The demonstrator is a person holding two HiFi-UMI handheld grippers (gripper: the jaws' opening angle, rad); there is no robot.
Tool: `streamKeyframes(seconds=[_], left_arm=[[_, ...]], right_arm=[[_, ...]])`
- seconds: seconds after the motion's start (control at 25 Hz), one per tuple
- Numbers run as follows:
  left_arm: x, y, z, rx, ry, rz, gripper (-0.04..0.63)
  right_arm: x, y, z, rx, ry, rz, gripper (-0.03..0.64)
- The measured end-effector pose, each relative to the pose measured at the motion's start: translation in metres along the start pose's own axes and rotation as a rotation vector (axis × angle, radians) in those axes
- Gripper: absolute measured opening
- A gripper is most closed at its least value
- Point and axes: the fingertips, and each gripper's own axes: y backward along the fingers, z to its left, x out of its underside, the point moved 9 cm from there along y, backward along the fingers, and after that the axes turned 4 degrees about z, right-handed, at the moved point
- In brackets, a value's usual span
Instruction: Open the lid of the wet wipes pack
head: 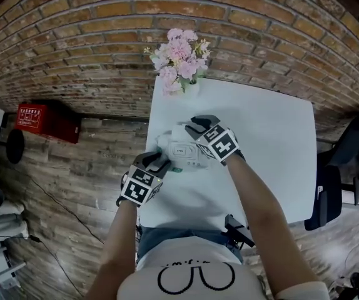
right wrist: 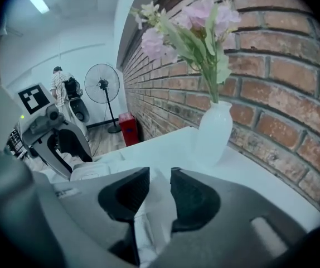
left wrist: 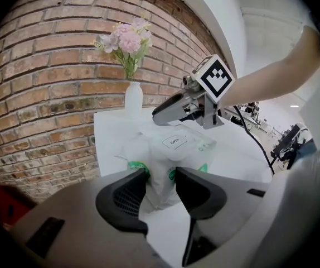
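The white wet wipes pack (head: 181,150) with green print lies in the middle of the white table (head: 267,142). Its flat lid (left wrist: 177,144) with an "OPEN" label faces up and lies shut. My left gripper (head: 164,160) is shut on the pack's near end, and the crumpled film (left wrist: 159,175) sits between its pads. My right gripper (head: 195,127) reaches over the far end. In the right gripper view, white film of the pack (right wrist: 151,205) fills the narrow gap of that gripper (right wrist: 155,188) and touches both pads. From the left gripper view, the right gripper (left wrist: 157,118) hovers just past the lid.
A white vase (head: 191,87) of pink flowers (head: 181,61) stands at the table's far edge by the brick wall, close behind the right gripper. A red box (head: 45,119) sits on the floor at left, a dark chair (head: 336,186) at right. A standing fan (right wrist: 103,85) is farther off.
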Motion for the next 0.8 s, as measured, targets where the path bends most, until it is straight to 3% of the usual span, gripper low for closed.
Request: streamKeyframes(seconds=[0.28,0.4,0.52,0.8], left_arm=[[-0.003,0.006,-0.005,-0.051,0.017,-0.009,0.166],[-0.009,0.016,-0.011,-0.086,0.028,-0.05,0.166],[-0.017,0.028,-0.016,-0.105,0.033,-0.111,0.166],[-0.039,0.069,-0.021,-0.157,0.002,-0.284,0.166]], right_arm=[[-0.004,0.042,-0.003,-0.006,0.001,-0.114,0.114],[-0.002,0.064,-0.002,0.004,-0.013,-0.176,0.006],[-0.002,0.084,0.006,0.021,-0.017,-0.222,0.003],[-0.008,0.125,0.051,0.219,-0.004,-0.299,0.003]])
